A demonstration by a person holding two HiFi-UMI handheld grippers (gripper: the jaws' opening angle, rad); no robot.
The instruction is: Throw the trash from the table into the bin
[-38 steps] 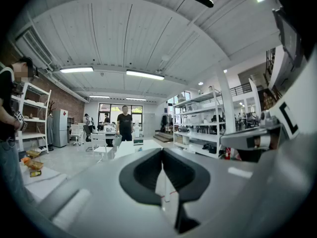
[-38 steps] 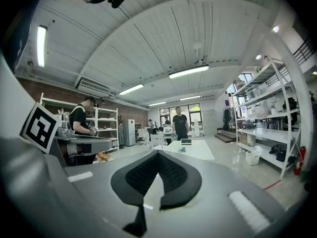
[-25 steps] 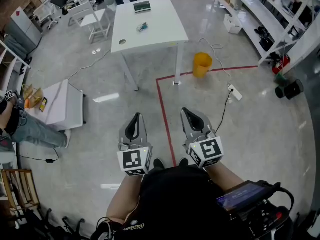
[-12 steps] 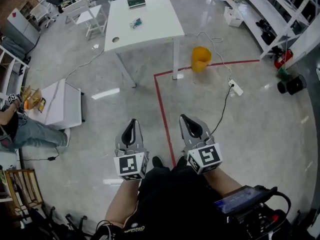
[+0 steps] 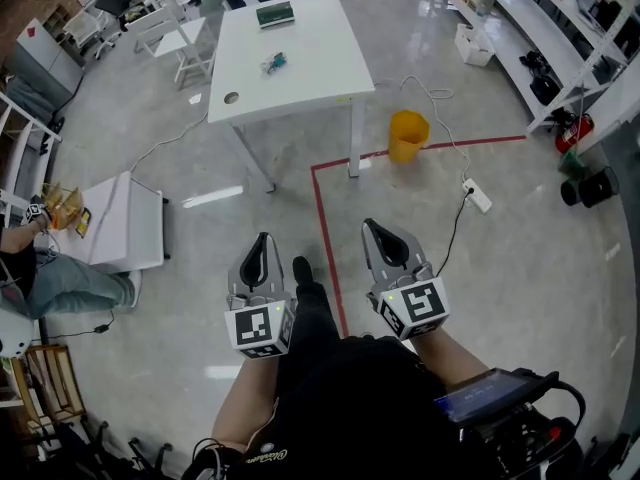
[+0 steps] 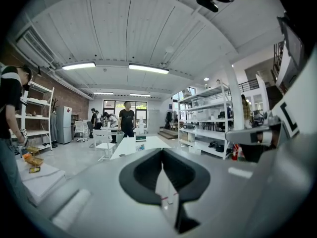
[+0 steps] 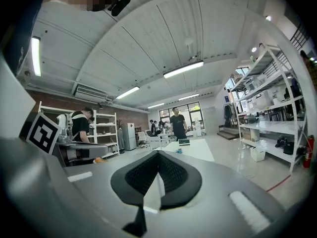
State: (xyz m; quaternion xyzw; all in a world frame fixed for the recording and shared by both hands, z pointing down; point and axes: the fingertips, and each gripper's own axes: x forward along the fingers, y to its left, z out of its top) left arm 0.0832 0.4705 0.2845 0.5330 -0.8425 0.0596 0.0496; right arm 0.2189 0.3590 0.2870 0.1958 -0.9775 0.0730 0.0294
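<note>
Left gripper [image 5: 262, 251] and right gripper [image 5: 380, 238] are both sitting fully closed, holding nothing, well short of the white table [image 5: 305, 83]. Trash [image 5: 274, 63] is lying on the table; the yellow bin [image 5: 406, 135] is standing near its corner leg.

Trash [image 5: 274, 64]: too small on the surface [image 5: 318, 73] for you to identify.
Seated person [image 5: 45, 273]: cut by your left edge.

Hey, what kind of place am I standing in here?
Most likely an open workshop or lab: white shelving racks line the wall, a white work table stands on a polished floor, and red tape marks off a zone on it.
</note>
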